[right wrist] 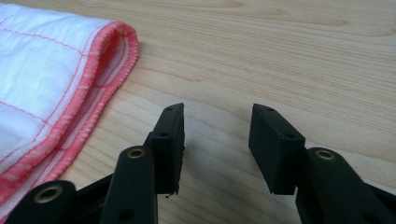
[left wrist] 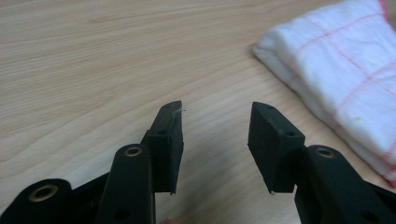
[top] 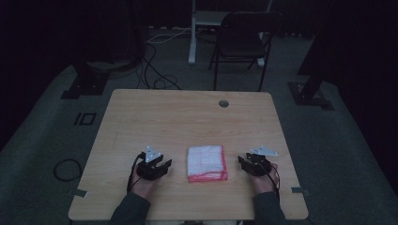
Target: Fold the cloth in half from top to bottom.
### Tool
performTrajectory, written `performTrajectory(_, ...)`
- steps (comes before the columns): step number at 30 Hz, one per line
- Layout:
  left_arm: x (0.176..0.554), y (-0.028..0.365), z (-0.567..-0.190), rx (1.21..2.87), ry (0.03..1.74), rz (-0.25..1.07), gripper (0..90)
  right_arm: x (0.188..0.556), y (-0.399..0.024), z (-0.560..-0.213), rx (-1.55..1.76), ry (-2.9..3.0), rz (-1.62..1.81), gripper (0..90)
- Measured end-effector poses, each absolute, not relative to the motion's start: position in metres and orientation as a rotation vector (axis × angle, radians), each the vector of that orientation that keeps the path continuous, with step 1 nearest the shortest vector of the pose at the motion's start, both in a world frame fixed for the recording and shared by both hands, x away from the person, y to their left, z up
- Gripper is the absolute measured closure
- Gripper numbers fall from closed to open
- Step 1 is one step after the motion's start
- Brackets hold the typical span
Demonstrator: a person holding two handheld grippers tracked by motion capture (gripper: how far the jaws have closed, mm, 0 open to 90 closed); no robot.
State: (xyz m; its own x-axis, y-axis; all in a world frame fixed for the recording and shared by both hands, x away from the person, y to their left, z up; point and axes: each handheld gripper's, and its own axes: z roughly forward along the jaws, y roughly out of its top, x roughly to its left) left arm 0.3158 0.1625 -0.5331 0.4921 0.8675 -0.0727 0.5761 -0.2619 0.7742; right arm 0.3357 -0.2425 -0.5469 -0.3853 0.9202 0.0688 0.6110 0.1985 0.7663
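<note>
Bench [top: 155,117]: pale wood top, centre of the high view, bare apart from the items below; a round port sits near its upper edge.

Folded cloth [top: 207,163]: white, checked with thin red lines, red stitched hem. Lies flat at lower centre of the high view, between the two tongs and touching neither. Also at the upper right of the left gripper view [left wrist: 336,70] and the upper left of the right gripper view [right wrist: 51,79].

Left tongs [top: 165,165]: lower left of centre, jaws parted, nothing between them, bare wood ahead.

Right tongs [top: 241,161]: lower right of centre, jaws likewise parted and empty.

Step in hand, by judgement: cloth appears folded and let go, both tongs standing off.

Next move, if any: each pair would need to close in on a hemmed edge before pinching.
</note>
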Motion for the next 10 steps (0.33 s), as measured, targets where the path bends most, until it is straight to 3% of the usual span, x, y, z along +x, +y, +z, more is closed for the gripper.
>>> performTrajectory(10,0.322,0.175,-0.534,1.929,1.239,0.495,55.4,0.338,-0.249,-0.548,1.450,2.058,1.031,55.6)
